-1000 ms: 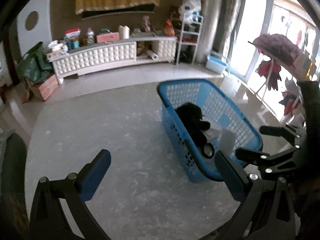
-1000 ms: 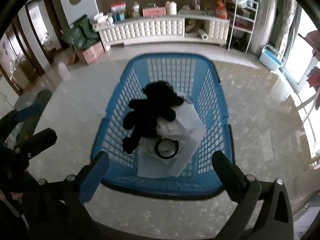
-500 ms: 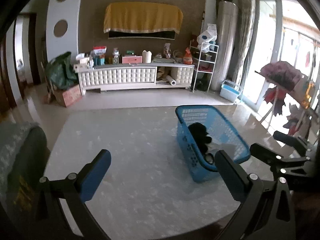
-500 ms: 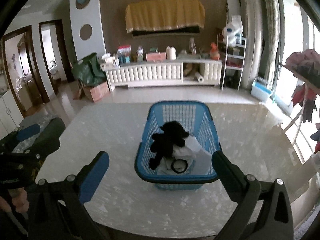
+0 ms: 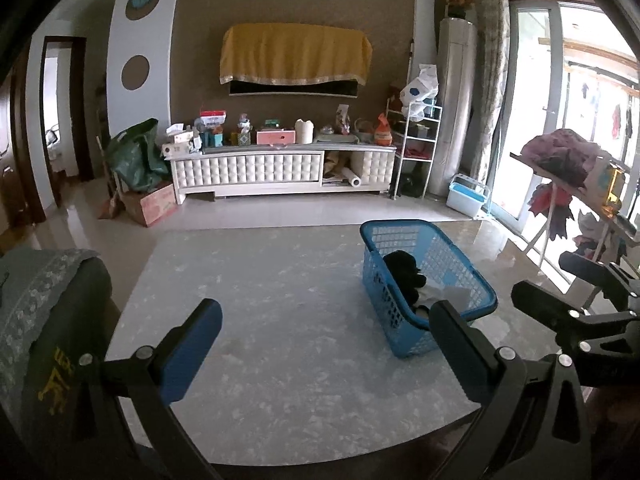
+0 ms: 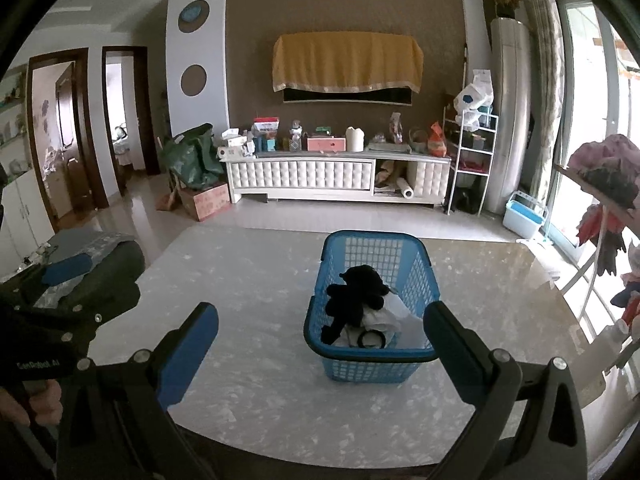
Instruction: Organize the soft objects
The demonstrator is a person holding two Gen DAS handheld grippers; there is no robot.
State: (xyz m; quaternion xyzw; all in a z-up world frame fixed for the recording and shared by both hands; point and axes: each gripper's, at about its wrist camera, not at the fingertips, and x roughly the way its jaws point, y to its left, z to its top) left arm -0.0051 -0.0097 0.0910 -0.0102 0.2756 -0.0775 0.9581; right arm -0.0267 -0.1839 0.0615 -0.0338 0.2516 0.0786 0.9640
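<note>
You hold both the left gripper [image 5: 326,332] and right gripper [image 6: 322,334] spread and empty above the table [image 6: 256,280], with the black plush toy [image 6: 356,294] and white cloth [image 6: 394,320] already in the blue basket [image 6: 372,370], so little seems left

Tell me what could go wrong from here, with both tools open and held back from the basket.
1. The basket stands near the table's front edge; a careless push from the right tool might slide it off.
2. The black plush lies piled on white cloth; grabbing one may drag out the other.
3. The left tool is off to the basket's side, so reaching across could bump its rim.
</note>
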